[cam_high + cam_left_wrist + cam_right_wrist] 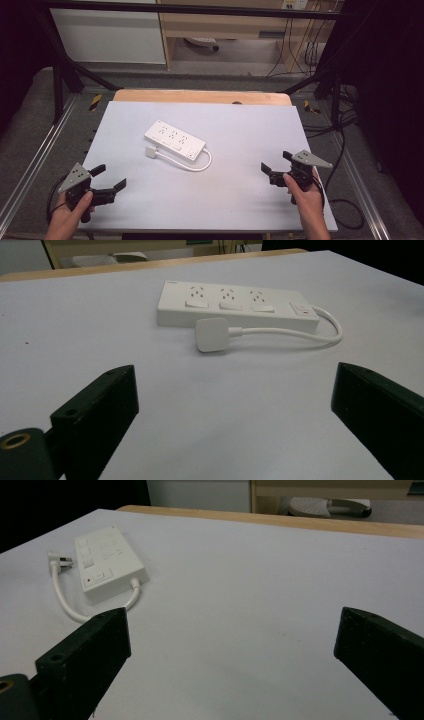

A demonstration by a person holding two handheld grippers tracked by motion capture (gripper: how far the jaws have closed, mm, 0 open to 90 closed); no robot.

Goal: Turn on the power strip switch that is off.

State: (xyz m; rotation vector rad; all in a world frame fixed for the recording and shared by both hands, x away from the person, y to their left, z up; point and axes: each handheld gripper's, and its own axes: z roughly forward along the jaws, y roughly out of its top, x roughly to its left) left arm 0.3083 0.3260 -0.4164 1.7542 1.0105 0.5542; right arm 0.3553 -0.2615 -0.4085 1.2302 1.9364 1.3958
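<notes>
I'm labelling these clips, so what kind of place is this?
Probably a lab recording rig: a white-topped table inside a black metal frame, loose cables on the floor, and a white power strip laid out.

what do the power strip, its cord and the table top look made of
Power strip: likely hard white plastic, smooth with a faint sheen and moulded edges. Cord: flexible white rubbery sheath, bent in a loop. Table top: matte pale grey sheet, material unclear, over a wooden edge.
</notes>
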